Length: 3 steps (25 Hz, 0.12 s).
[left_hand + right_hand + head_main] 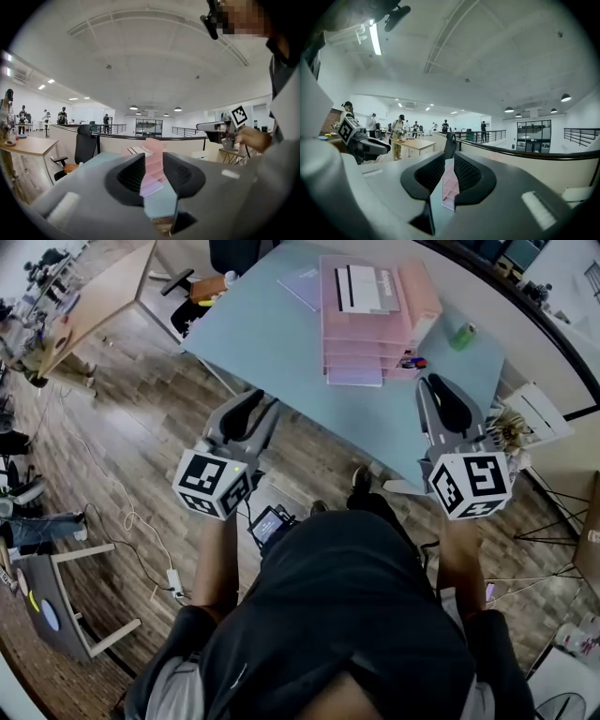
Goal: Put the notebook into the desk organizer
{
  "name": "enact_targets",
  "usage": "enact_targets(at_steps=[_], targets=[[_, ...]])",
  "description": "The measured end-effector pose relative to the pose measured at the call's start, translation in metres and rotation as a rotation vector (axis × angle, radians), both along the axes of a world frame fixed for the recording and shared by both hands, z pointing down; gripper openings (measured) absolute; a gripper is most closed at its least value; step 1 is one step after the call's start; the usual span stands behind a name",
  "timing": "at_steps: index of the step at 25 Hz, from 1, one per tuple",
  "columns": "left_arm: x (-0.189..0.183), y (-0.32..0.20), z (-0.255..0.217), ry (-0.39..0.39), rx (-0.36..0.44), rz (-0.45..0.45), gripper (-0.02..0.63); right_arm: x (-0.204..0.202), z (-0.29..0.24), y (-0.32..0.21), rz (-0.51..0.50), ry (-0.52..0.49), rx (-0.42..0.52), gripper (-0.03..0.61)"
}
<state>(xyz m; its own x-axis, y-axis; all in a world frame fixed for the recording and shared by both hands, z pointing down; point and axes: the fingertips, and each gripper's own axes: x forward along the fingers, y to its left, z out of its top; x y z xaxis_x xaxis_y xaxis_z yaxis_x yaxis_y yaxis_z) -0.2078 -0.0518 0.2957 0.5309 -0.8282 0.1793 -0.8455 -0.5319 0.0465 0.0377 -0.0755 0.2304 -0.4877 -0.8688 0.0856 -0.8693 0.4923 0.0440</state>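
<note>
While the person stood at the near edge of the pale blue worktop, both claws were held up in front of the body, short of that edge and over the wooden floor.

The left claw had its jaws a little apart. Its own view showed nothing between them; only the far-off pink organizer appeared through the gap. The right claw had its jaws spread by a narrower slit, also pinching nothing, with the organizer again seen far off between them.

The lavender notebook lay flat on the worktop at the far side, just left of the organizer's far end and outside it. It was well apart from both claws: far beyond the left claw and slightly right of it, and far to the left of the right claw. The organizer stood between the notebook and the right claw.

On top of the organizer lay a white item with a black stripe. A small green thing sat on the worktop to the organizer's right. A chair stood off the worktop's far left corner.
</note>
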Motion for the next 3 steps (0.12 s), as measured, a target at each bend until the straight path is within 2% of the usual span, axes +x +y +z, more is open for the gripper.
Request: enact_targets(at_steps=[3], targets=[[0.0013, 0.0038, 0.0029, 0.001, -0.011, 0.008, 0.176, 0.0016, 0.0002, 0.0015, 0.007, 0.002, -0.003, 0.063]])
